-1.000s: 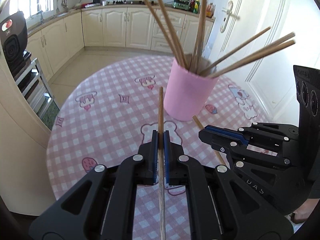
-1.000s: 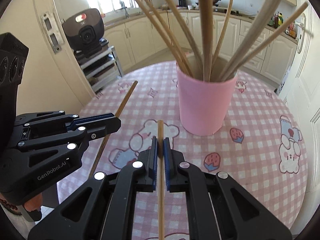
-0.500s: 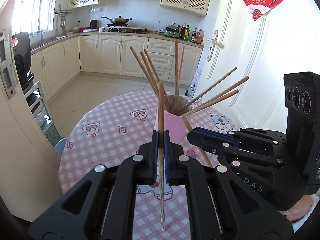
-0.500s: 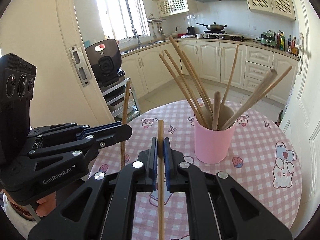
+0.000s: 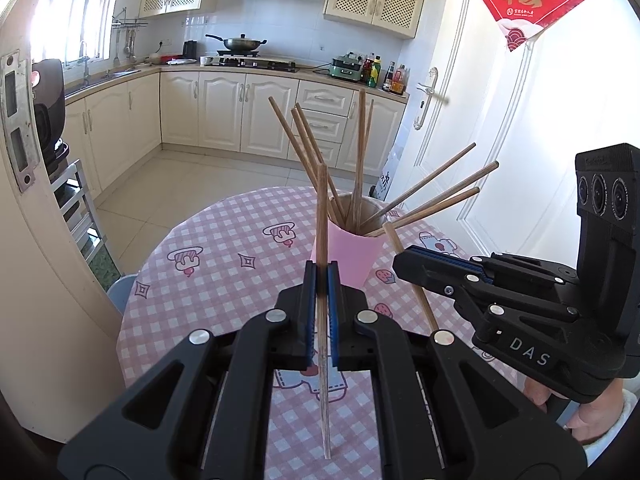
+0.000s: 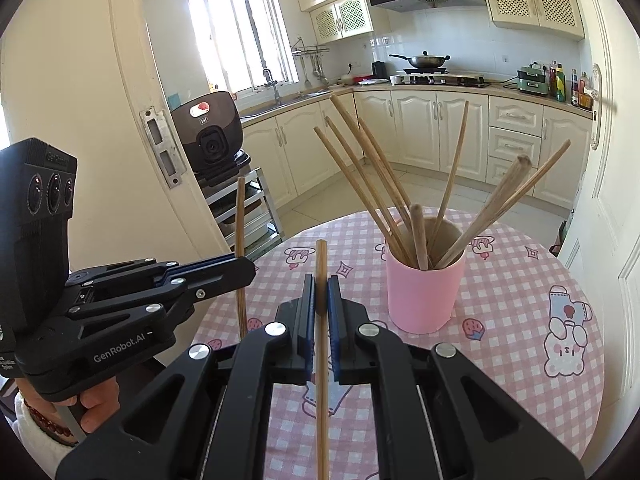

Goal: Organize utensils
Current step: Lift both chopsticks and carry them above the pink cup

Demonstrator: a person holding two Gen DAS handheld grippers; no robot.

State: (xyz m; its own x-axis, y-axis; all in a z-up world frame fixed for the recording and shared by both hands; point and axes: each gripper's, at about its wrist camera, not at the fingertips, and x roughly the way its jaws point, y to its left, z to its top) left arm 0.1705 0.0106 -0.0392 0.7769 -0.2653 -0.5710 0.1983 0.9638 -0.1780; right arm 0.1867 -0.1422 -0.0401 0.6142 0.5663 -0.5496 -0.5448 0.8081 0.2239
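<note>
**Wooden sticks up high, not yet in the cup**

On the left, pinched tight in the left gripper (image 5: pixel 321 276): the left chopstick (image 5: pixel 322 208), now lifted well above the table (image 5: pixel 224 264). Same for the right gripper (image 6: pixel 320 284), closed on the right chopstick (image 6: pixel 321 264). Further right, the pink cup (image 6: pixel 424 300), farther off than before. Probably next: dropping both in.

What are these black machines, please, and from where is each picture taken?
They are hand-held tools, not a robot: a person grips one two-finger black gripper in each hand. Each picture comes from a camera mounted on one gripper, looking along its fingers. The left gripper is shut on one thin wooden chopstick; the right gripper is shut on another chopstick. On the round table with pink checked cloth stands a pink cylindrical cup holding more chopsticks.
</note>
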